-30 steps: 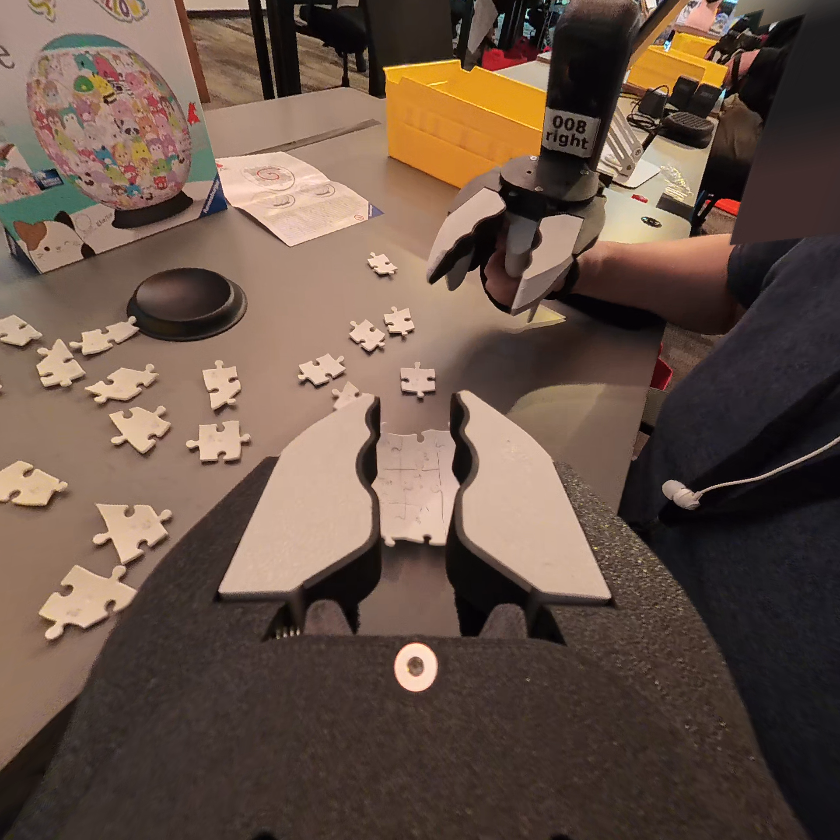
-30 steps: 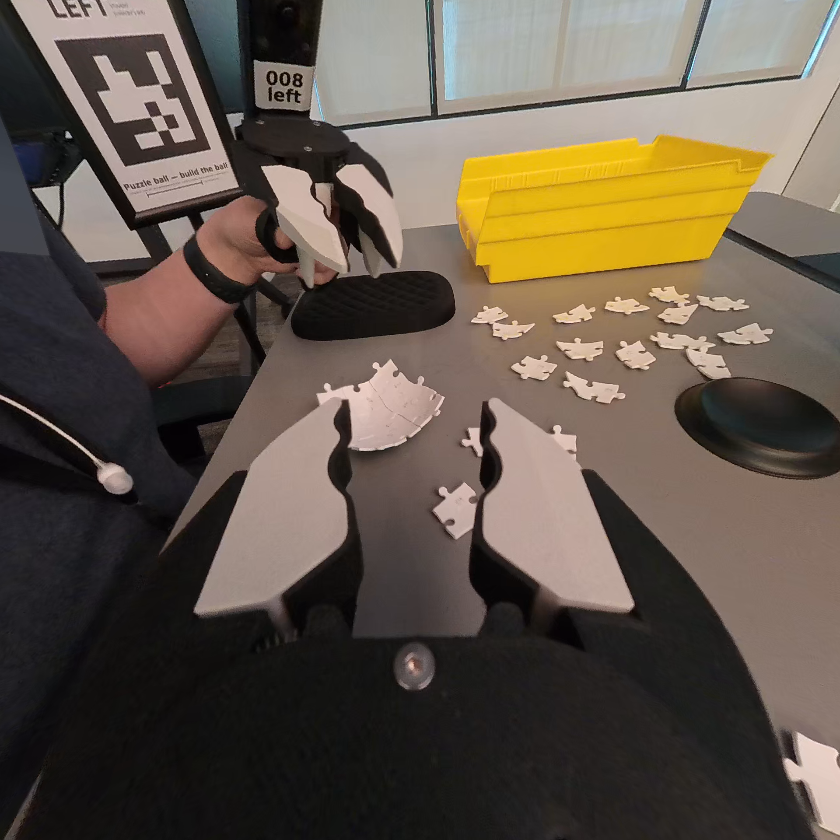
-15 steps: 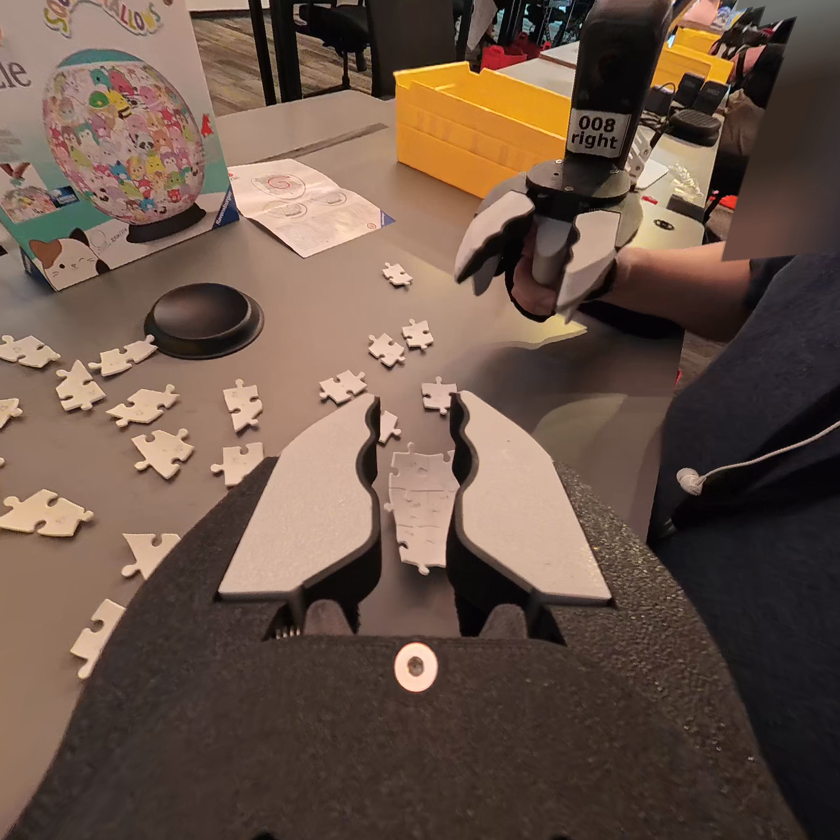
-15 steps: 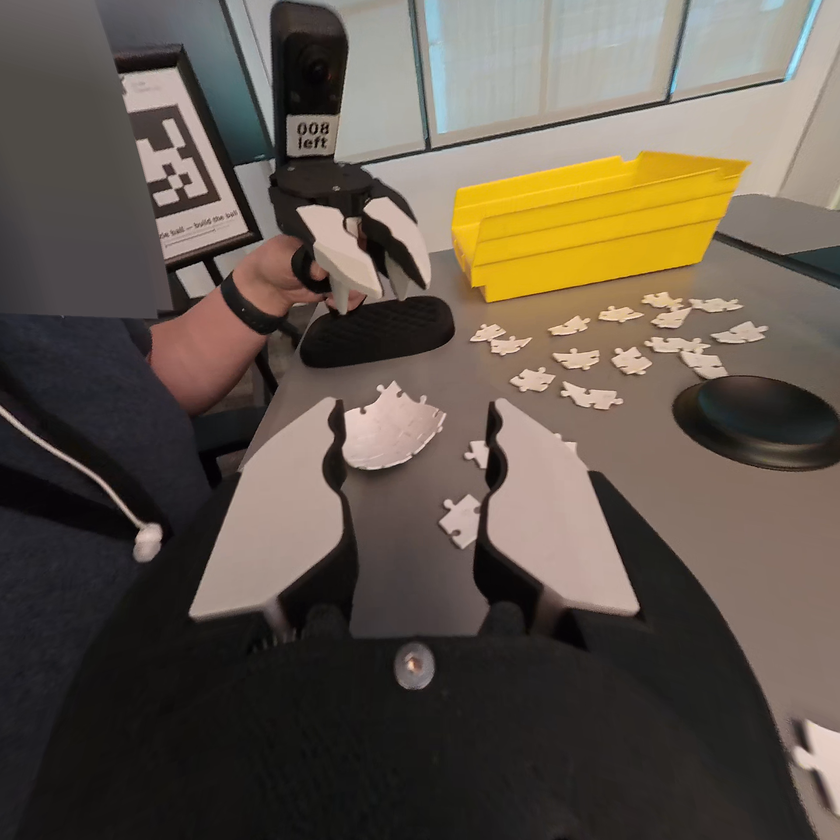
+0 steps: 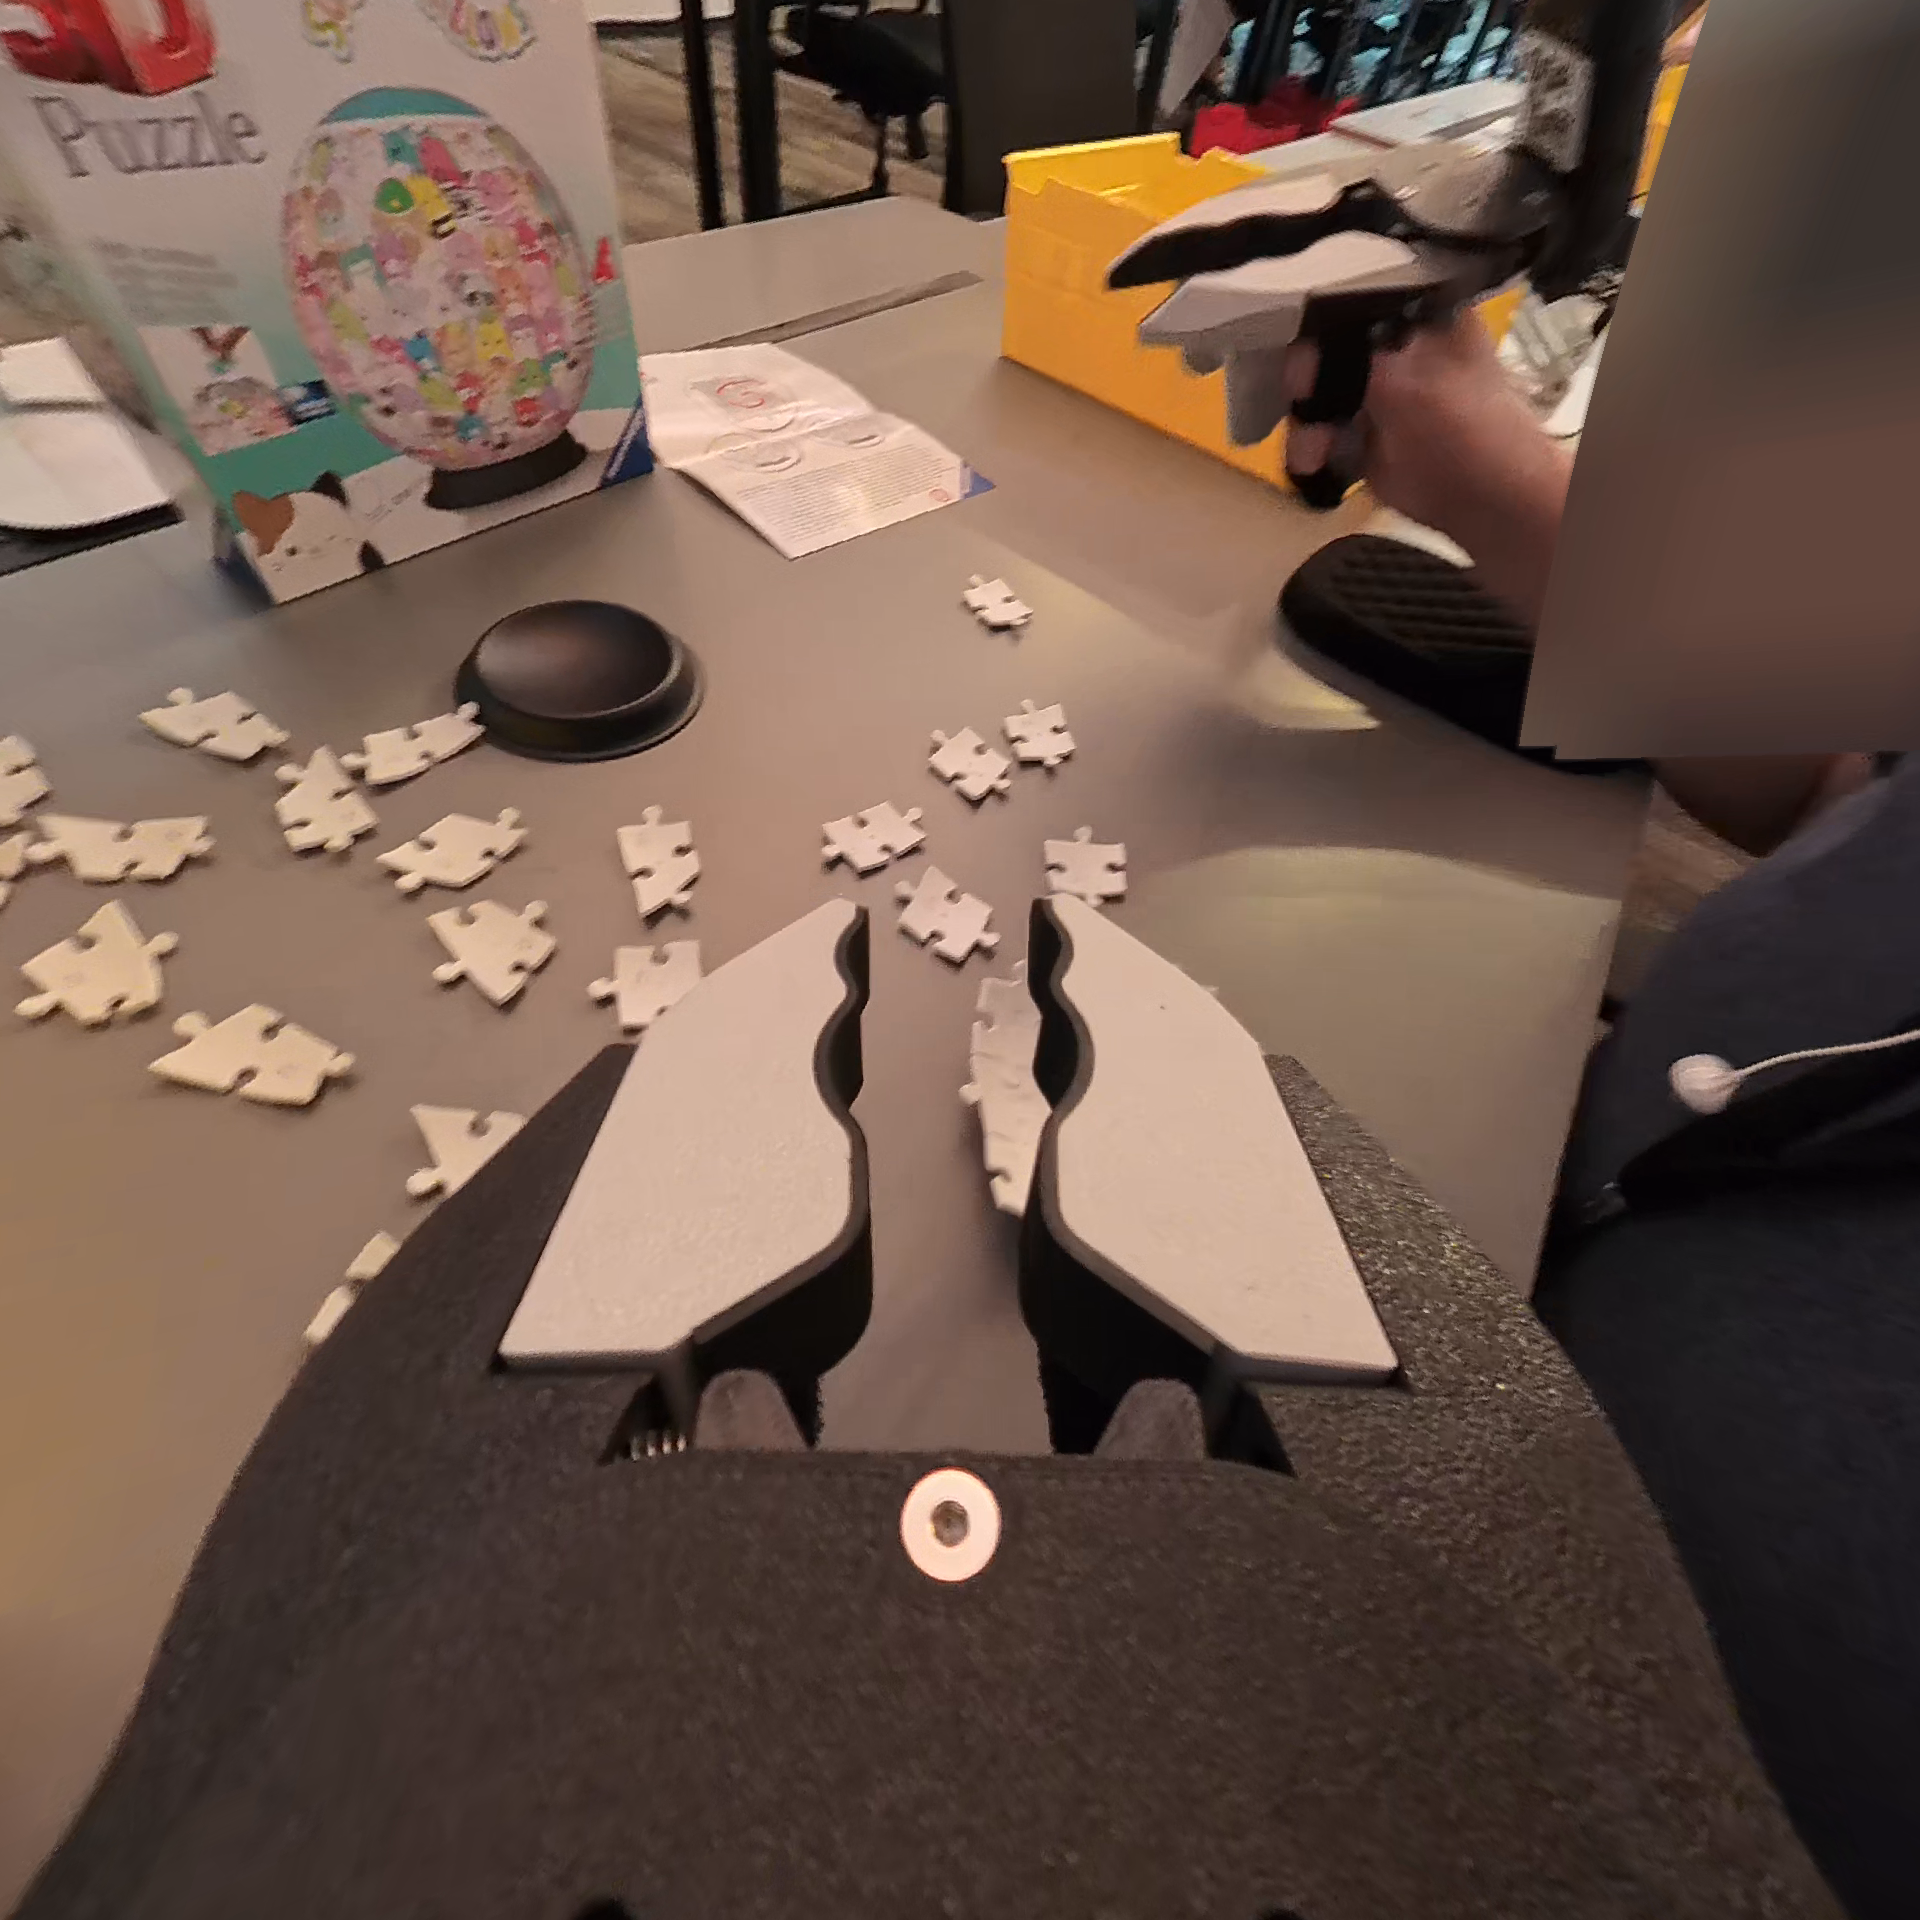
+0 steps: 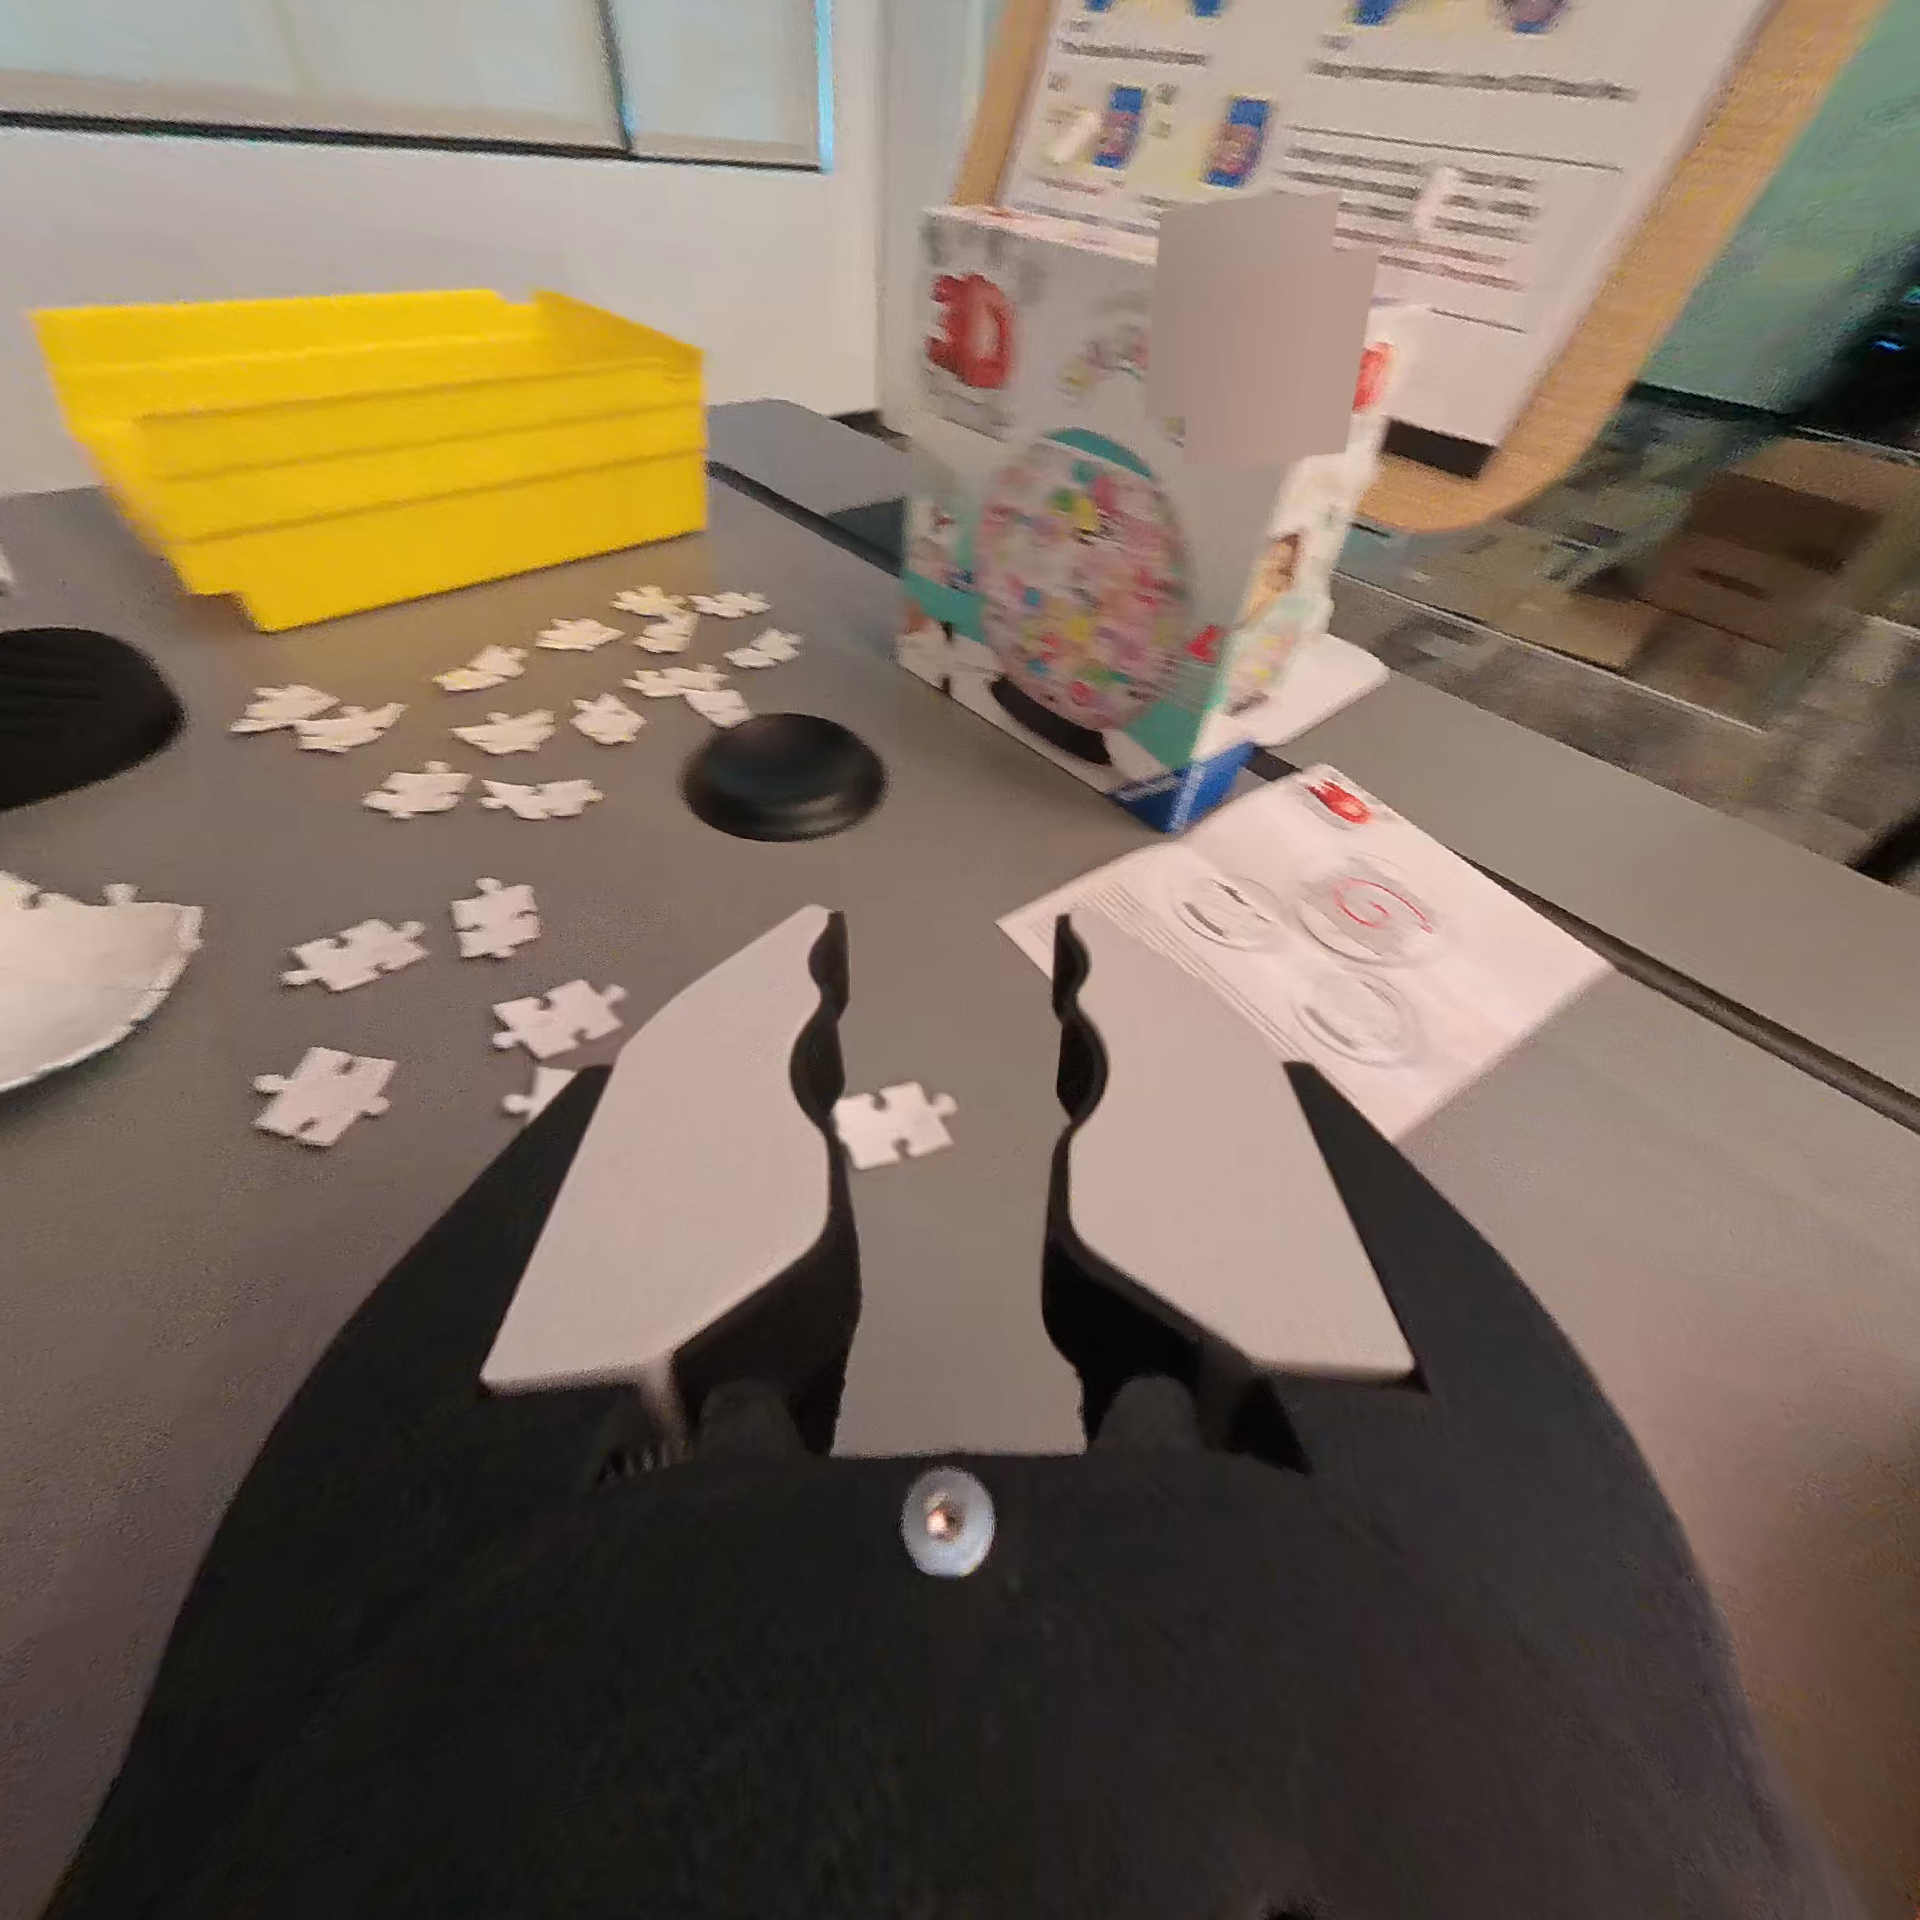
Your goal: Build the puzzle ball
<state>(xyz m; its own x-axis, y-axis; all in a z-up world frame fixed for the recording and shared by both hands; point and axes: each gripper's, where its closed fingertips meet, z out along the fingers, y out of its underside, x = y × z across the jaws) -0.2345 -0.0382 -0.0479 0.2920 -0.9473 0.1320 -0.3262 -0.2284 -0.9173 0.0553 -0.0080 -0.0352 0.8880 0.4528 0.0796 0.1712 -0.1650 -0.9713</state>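
My left gripper [image 5: 948, 920] is open and empty, low over the grey table [image 5: 1299, 935]. The white curved assembled puzzle section [image 5: 1000, 1091] lies on the table, mostly hidden behind my left gripper's right finger. It also shows at the left edge of the right wrist view [image 6: 73, 987]. Several loose white puzzle pieces [image 5: 457, 852] are scattered to the left. My right gripper [image 6: 945, 930] is open and empty, with one loose piece [image 6: 894, 1122] on the table between its fingers. In the left wrist view the right gripper [image 5: 1236, 301] is blurred at upper right, turned sideways.
A black round stand [image 5: 577, 675] sits mid-table and shows in the right wrist view [image 6: 784, 774]. The puzzle box [image 5: 364, 312], a paper leaflet [image 5: 810, 447] and a yellow bin [image 5: 1091, 301] stand behind. A black pad [image 5: 1403, 613] lies at the right. A person's dark sleeve is close by. From the left gripper's tips to the white curved assembled puzzle section [image 5: 1000, 1091] is close to 10 cm. My right wrist view [image 6: 107, 918] looks at it from another angle.
My right gripper has swung right, away from the assembled section, and now looks at a loose piece near the leaflet. My left gripper has shifted, so the section has slid under its right finger.
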